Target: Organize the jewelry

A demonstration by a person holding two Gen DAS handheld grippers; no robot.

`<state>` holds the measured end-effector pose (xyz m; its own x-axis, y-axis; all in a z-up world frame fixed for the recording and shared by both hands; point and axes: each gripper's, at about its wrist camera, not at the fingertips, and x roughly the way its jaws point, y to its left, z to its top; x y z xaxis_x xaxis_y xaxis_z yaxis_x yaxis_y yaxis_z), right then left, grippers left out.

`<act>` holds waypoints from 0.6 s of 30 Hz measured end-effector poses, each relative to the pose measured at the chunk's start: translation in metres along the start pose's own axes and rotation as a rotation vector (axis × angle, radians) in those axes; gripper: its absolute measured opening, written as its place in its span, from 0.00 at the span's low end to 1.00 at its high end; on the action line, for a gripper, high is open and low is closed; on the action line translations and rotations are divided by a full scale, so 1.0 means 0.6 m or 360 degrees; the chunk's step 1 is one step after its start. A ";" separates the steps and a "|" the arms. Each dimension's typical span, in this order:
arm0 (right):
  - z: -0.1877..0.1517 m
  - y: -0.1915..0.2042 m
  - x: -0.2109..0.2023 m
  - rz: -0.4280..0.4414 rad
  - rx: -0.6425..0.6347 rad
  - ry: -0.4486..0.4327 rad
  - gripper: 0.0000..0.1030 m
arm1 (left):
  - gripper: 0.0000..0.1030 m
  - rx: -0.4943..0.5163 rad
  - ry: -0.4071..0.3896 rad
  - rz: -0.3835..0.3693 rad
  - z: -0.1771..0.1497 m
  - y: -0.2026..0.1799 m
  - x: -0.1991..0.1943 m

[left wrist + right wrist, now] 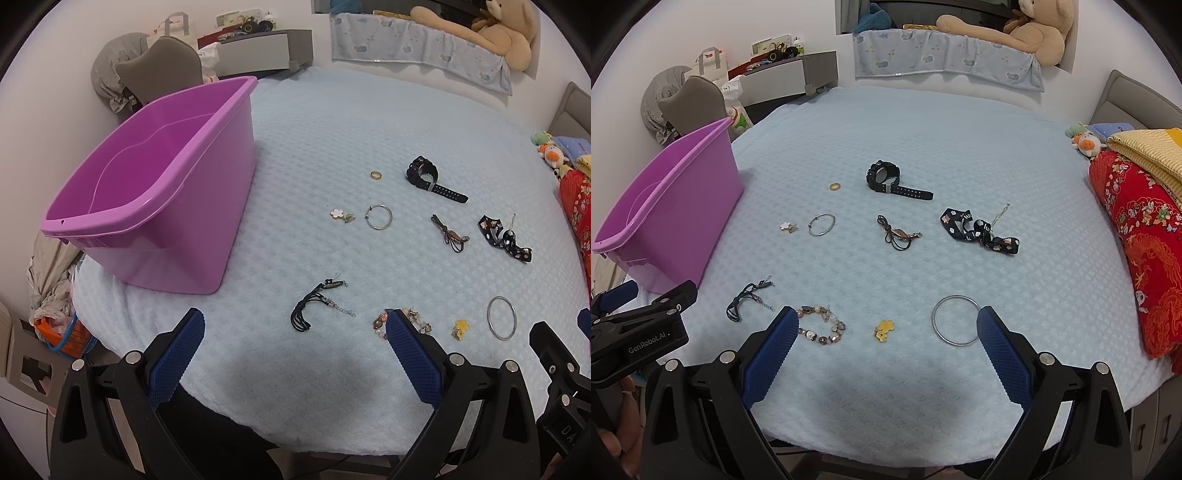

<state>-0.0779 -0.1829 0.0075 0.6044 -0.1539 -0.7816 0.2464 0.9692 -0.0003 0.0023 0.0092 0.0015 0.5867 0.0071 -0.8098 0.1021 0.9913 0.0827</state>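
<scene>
Jewelry lies scattered on a light blue blanket. In the left wrist view: a black cord bracelet (pixel 317 302), a beaded bracelet (pixel 384 323) partly behind my finger, a gold ring (pixel 376 175), a black watch (pixel 430 177). In the right wrist view: a silver bangle (pixel 956 319), a yellow charm (pixel 884 329), the beaded bracelet (pixel 820 325), a small silver bracelet (pixel 821 224), a black floral ribbon (pixel 979 230). An empty purple bin (pixel 155 192) stands at the left. My left gripper (pixel 295 325) and right gripper (pixel 886 325) are open and empty above the near edge.
A red patterned quilt (pixel 1145 243) and a yellow blanket (pixel 1145 147) are piled at the right edge. Small plush toys (pixel 1084 140) sit at the far right. A teddy bear (pixel 1015 29) lies on the far shelf. A brown cord piece (pixel 897 234) and a flower charm (pixel 788 227) lie mid-blanket.
</scene>
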 end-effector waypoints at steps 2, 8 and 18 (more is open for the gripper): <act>0.000 0.000 0.000 0.0001 0.0000 0.0001 0.90 | 0.94 -0.0001 0.0000 0.0001 0.000 0.000 0.000; -0.001 0.001 0.000 0.0002 0.0001 0.0001 0.90 | 0.94 -0.0002 0.0000 0.0000 0.000 0.000 0.000; 0.000 -0.001 -0.001 0.0003 0.0002 0.0002 0.90 | 0.94 -0.0002 -0.0002 -0.0004 -0.004 0.002 -0.001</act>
<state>-0.0784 -0.1834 0.0082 0.6039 -0.1518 -0.7824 0.2462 0.9692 0.0020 0.0004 0.0104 0.0008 0.5872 0.0045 -0.8094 0.1023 0.9916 0.0797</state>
